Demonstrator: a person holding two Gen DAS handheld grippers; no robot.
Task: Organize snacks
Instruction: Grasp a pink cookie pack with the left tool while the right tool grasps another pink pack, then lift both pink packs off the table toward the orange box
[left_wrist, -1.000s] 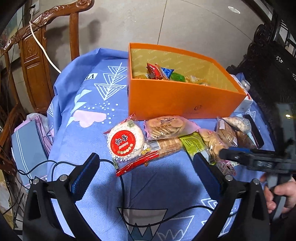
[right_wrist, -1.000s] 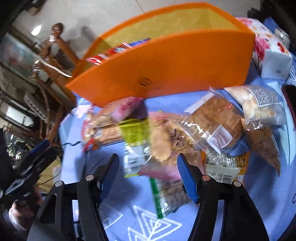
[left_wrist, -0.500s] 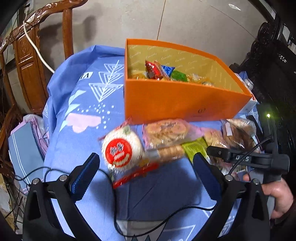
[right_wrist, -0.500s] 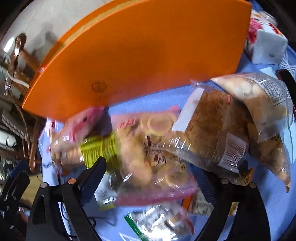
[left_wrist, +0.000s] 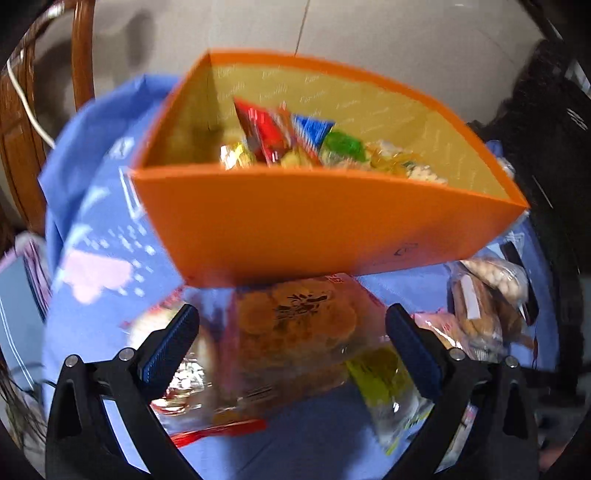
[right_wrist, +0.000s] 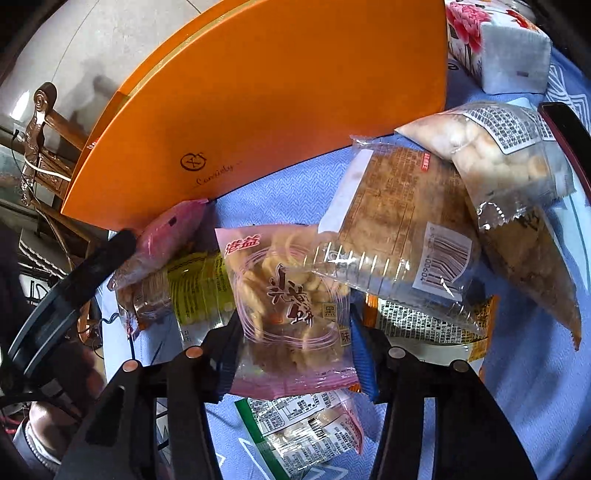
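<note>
Right now the right hand-held gripper (right_wrist: 295, 343) is clenched on a pink cracker packet (right_wrist: 288, 295) among the snacks on the blue-clothed desk (right_wrist: 524, 387), just before the orange box (right_wrist: 280, 110). Meanwhile the left hand-held gripper (left_wrist: 295, 350) hangs released, jaws wide, above a biscuit packet (left_wrist: 295, 325) beside that box.

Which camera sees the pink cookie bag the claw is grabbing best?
The right wrist view: the pink cookie bag sits sharp and close between the right claw fingers. The left wrist view shows only a blurry pink corner.
</note>
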